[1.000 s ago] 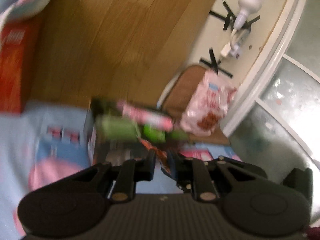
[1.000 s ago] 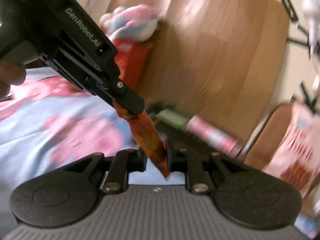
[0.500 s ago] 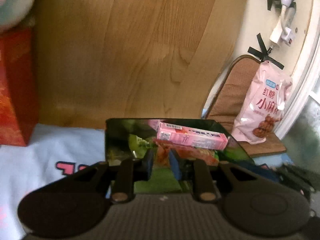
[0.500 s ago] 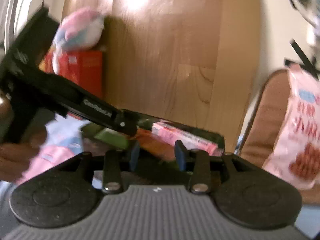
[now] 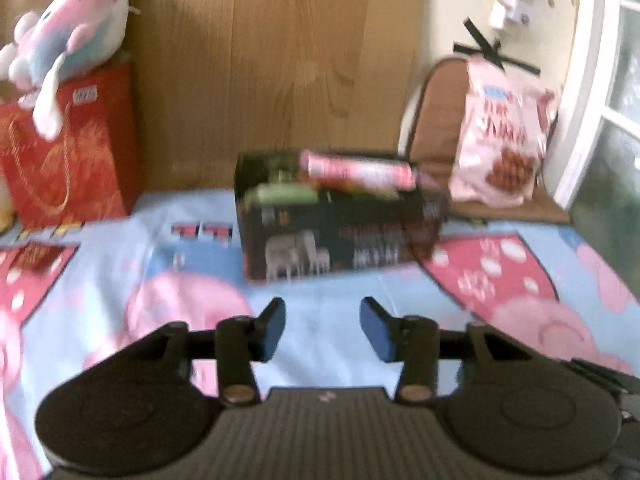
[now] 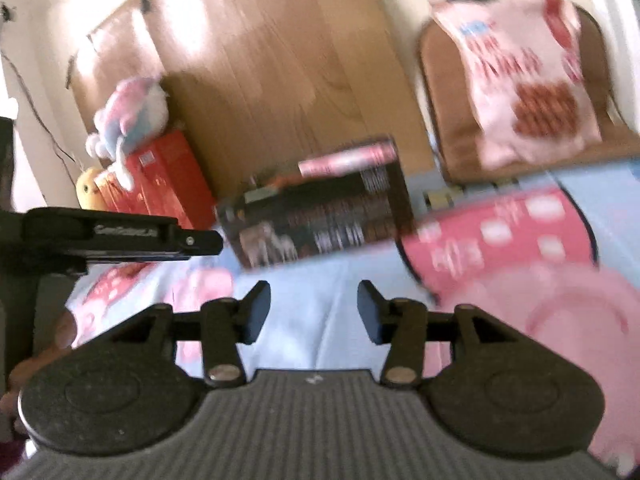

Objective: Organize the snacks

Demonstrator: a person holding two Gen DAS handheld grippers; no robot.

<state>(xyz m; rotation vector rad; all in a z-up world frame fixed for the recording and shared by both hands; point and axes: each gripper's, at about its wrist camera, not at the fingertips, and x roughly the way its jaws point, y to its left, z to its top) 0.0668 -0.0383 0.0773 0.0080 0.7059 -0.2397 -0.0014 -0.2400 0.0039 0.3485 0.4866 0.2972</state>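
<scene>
Both grippers, left (image 5: 322,330) and right (image 6: 313,312), just opening, empty, near the box (image 5: 336,216) collecting snacks.

Wooden panel (image 5: 280,60) against cream wall (image 5: 448,8), white-framed window (image 5: 592,80) right.

One dark box (image 5: 340,236) of snacks, one pink carton (image 5: 360,172) on top, one pink bag (image 5: 502,140), one red box (image 5: 68,160), one plush toy (image 5: 68,40), one yellow toy (image 6: 89,188), one chair (image 5: 436,120), two grippers, left (image 5: 323,330) and right (image 6: 314,312)
</scene>
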